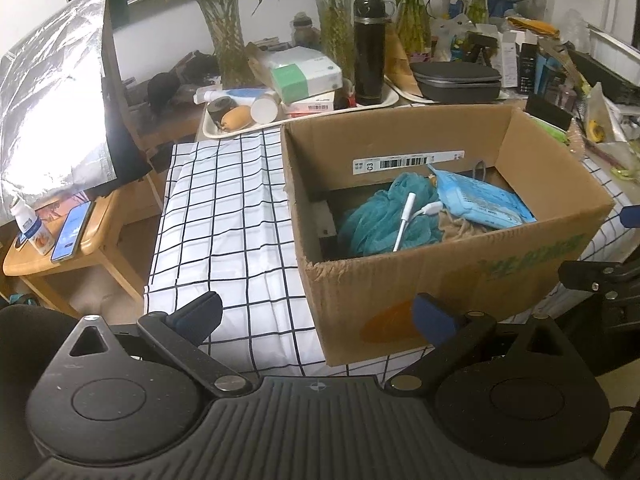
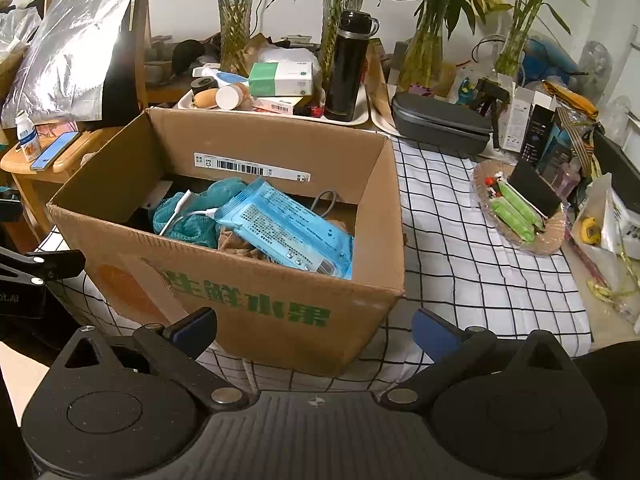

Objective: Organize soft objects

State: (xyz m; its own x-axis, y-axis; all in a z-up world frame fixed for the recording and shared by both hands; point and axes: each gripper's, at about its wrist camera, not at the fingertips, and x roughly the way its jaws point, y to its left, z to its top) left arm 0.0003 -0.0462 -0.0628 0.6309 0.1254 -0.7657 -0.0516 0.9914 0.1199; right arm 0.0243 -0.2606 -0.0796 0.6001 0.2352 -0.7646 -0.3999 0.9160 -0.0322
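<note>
An open cardboard box stands on the white checked tablecloth. Inside lie a teal mesh sponge, a blue wet-wipes pack, a white cable and a tan cloth. My left gripper hangs open before the box's near left corner, holding nothing. My right gripper is open and empty in front of the box's printed near wall.
A white tray with a black flask, tissue box and bottles sits behind the box. A dark case, a glass dish with green packets and clutter lie right. A wooden stool with a phone stands left.
</note>
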